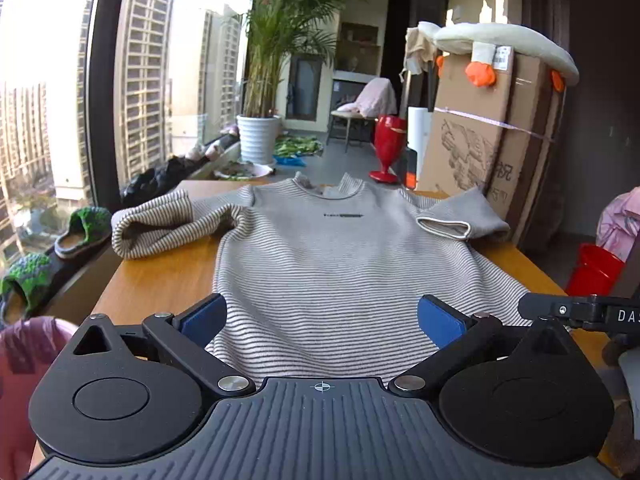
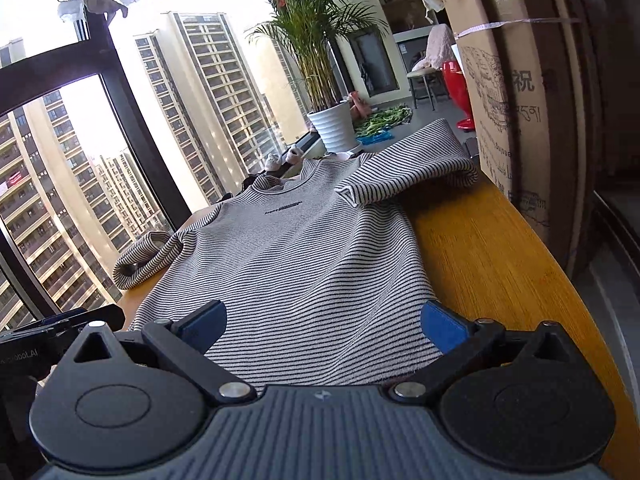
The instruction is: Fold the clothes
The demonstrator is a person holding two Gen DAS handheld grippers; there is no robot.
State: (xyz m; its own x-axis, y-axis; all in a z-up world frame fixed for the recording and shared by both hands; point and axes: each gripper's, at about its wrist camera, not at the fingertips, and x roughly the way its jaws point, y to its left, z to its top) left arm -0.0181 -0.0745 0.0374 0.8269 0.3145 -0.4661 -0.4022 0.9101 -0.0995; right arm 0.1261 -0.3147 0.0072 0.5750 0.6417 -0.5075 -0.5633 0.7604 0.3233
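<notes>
A grey striped T-shirt (image 1: 332, 264) lies front up on the wooden table (image 1: 160, 280), collar at the far end, both short sleeves bunched at its sides. My left gripper (image 1: 322, 318) hovers over the near hem, jaws wide open, blue pads apart with only cloth below them. In the right wrist view the same T-shirt (image 2: 304, 248) spreads across the table (image 2: 488, 248). My right gripper (image 2: 324, 322) stands open above the hem's right part, holding nothing. The right gripper's black body shows at the left wrist view's right edge.
A tall cardboard box (image 1: 492, 136) stands against the table's right side. Slippers (image 1: 82, 230) rest on the window ledge at left. A red bucket (image 1: 594, 270) sits on the floor to the right. A potted palm (image 1: 260, 136) and a red stool (image 1: 386, 144) stand beyond the table.
</notes>
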